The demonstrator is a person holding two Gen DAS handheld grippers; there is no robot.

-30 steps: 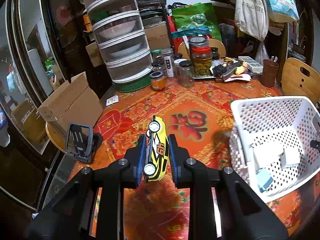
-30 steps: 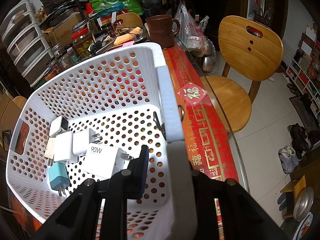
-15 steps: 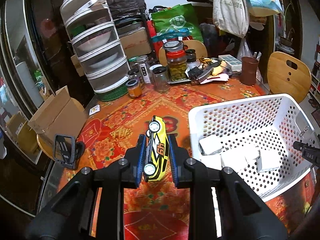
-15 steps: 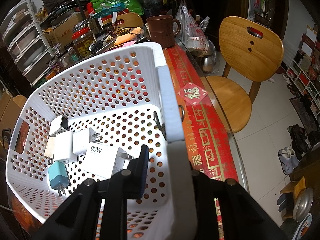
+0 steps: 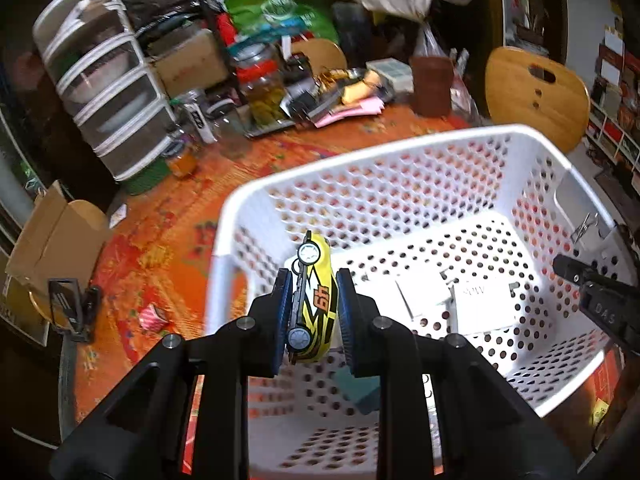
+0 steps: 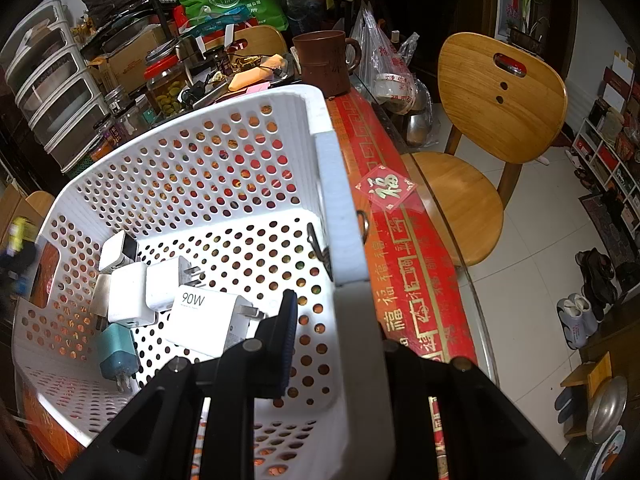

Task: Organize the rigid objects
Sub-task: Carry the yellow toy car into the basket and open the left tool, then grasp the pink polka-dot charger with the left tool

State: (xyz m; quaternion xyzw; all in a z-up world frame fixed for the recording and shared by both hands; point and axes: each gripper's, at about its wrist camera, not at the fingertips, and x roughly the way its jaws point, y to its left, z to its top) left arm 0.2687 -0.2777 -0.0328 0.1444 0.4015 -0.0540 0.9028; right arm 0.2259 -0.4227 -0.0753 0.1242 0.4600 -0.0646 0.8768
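My left gripper [image 5: 314,282] is shut on a yellow toy car [image 5: 316,300] with orange digits, held nose-forward. It hangs just inside the near-left corner of the white perforated basket [image 5: 360,148]. Several white chargers [image 5: 424,296] and a teal one lie on the basket floor. My right gripper [image 6: 336,320] is shut on the basket's right wall [image 6: 332,184], one pad inside and the other finger hidden outside. The 90W charger [image 6: 204,320] and the teal charger [image 6: 118,350] lie just left of it. The car [image 6: 20,232] shows blurred at the far left.
The table wears a red-orange patterned cloth [image 5: 160,240]. A brown mug [image 6: 326,64], jars [image 5: 264,92] and a drawer tower [image 5: 104,96] crowd the back. A cardboard box [image 5: 48,236] and a black stand [image 5: 66,308] sit at the left; a wooden chair [image 6: 500,100] stands right.
My left gripper has carried the toy car to the right and slightly down, from above the tablecloth to over the basket's left corner. The right gripper and basket have not moved.
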